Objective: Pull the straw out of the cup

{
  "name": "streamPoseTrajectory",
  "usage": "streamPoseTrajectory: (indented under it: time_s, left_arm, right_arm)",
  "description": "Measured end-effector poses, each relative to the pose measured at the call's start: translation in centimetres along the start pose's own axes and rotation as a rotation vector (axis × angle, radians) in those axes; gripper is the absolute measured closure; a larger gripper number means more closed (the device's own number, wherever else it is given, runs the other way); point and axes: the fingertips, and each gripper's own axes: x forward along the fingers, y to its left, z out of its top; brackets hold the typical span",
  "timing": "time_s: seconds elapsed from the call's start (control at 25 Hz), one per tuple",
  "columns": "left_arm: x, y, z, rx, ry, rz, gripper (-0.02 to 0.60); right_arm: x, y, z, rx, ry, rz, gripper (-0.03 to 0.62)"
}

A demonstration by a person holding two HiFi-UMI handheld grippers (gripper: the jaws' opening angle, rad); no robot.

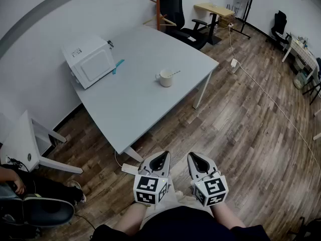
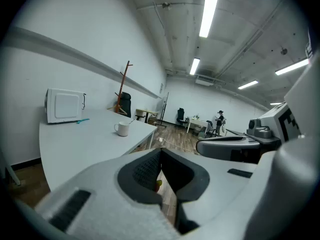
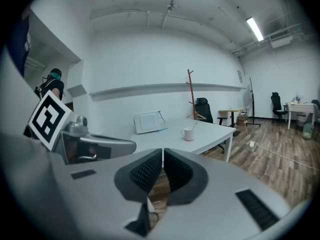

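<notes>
Head view: the cup (image 1: 166, 78), straw (image 1: 173, 74) inside, stands on the surface (image 1: 125, 104), well apart from both claws. Near the person, the left claw (image 1: 161, 157) and right claw (image 1: 194, 158) sit side by side, each closed and empty.

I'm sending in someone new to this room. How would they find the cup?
Find the pale grey table against the wall, with a white microwave on it. The white cup stands apart from the microwave, the only thing with a straw leaning out.

White handled cup (image 1: 165, 78) upright on grey table (image 1: 130, 104) — thin straw (image 1: 173, 74) slanting out over its rim
</notes>
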Motion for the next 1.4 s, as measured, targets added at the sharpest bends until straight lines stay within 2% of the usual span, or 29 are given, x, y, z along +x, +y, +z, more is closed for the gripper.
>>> streamPoseTrajectory:
  time_s: [0.56,0.84,1.4]
  left_arm:
    - [-2.4,-2.5,-0.5,0.003,-0.039,0.028,0.563]
    - [-2.2,-3.2,-0.3,0.006,-0.035,0.022,0.563]
    - [-0.6,-1.6,0.2,-0.003,-0.027,0.024,0.563]
  right_arm:
    - [-3.0,1.6,0.1,-0.064,-0.017,0.065,0.56]
    - [-3.7,0.5,0.8,-0.026,-0.075,0.026,0.559]
    - [-1.3,-0.1,1.1,0.006,-0.066,0.038,0.559]
